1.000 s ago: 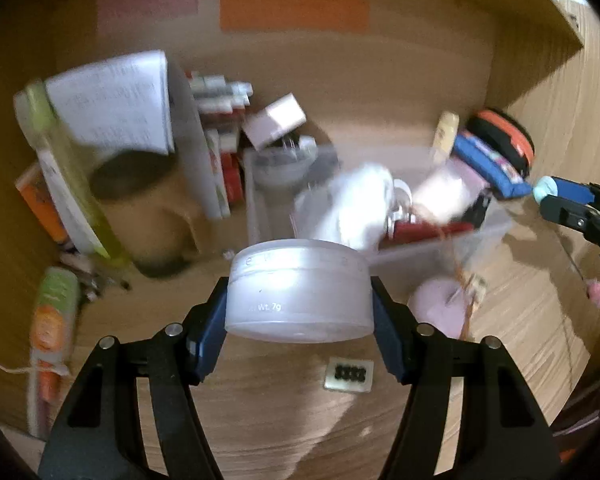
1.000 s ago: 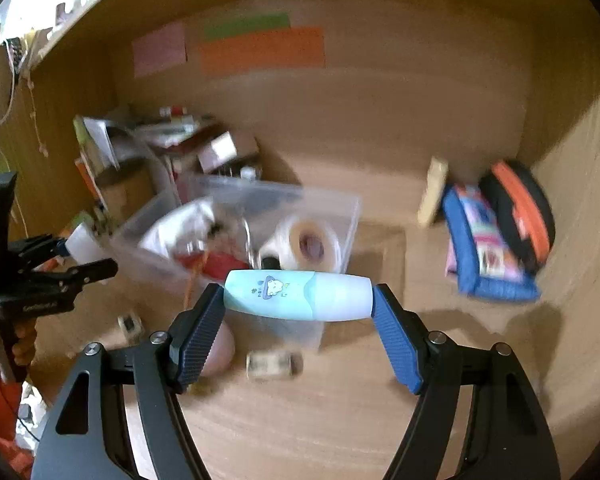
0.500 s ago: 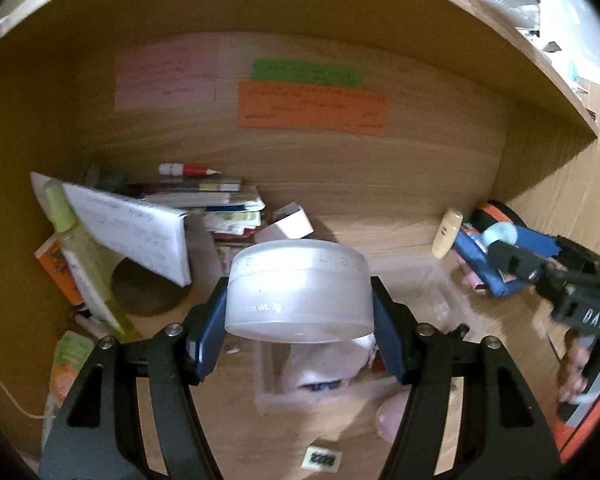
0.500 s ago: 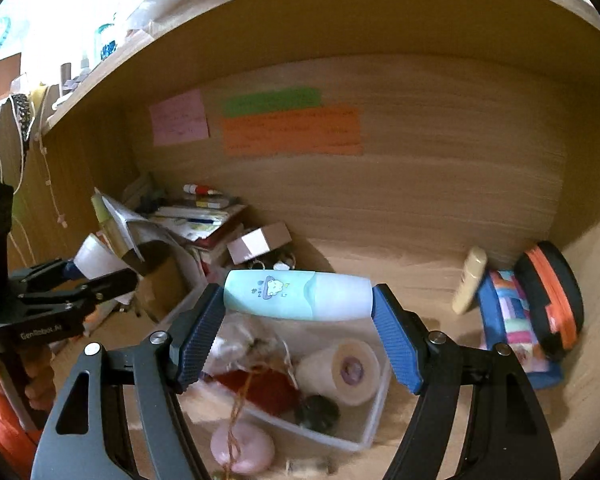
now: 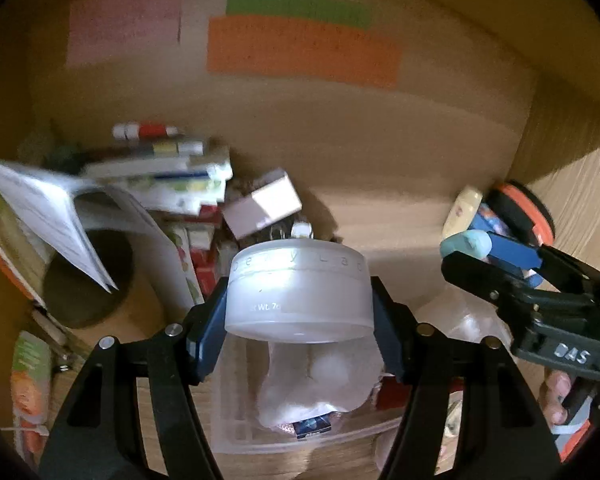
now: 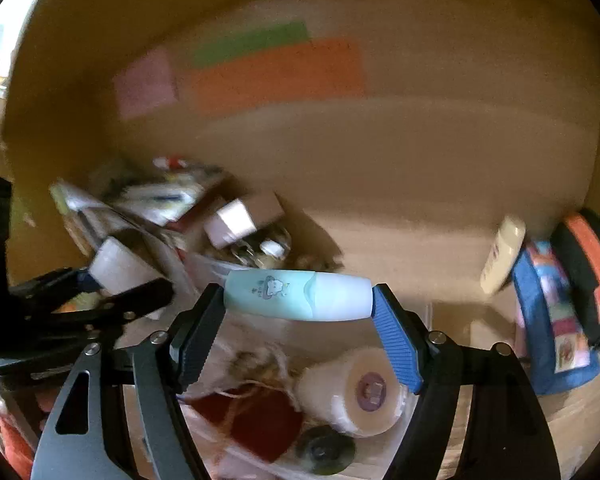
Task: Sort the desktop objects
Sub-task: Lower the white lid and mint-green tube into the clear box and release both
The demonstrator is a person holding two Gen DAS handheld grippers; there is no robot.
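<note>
My left gripper [image 5: 298, 320] is shut on a round white jar [image 5: 298, 292] and holds it above the clear plastic bin [image 5: 260, 440]. My right gripper [image 6: 298, 304] is shut on a light blue and white highlighter pen [image 6: 298, 295], held crosswise above the same bin [image 6: 416, 420]. The bin holds a white tape roll [image 6: 356, 392], a red pouch [image 6: 260, 420], a crumpled white bag [image 5: 320, 384] and a dark round lid [image 6: 324, 450]. The right gripper with the pen shows at the right of the left wrist view [image 5: 466, 246]. The left gripper with the jar shows at the left of the right wrist view [image 6: 116, 266].
A stack of books and boxes [image 5: 168, 176] and an open booklet [image 5: 48, 208] stand at back left. A cream tube [image 6: 502, 254], a blue pencil case [image 6: 548, 312] and a black-orange pouch [image 6: 588, 264] lie at right. Coloured notes [image 5: 304, 50] hang on the wooden back wall.
Both grippers have moved forward and down toward the bin, so the back wall and clutter look closer. Each keeps its hold, the jar in the left, the pen in the right.
</note>
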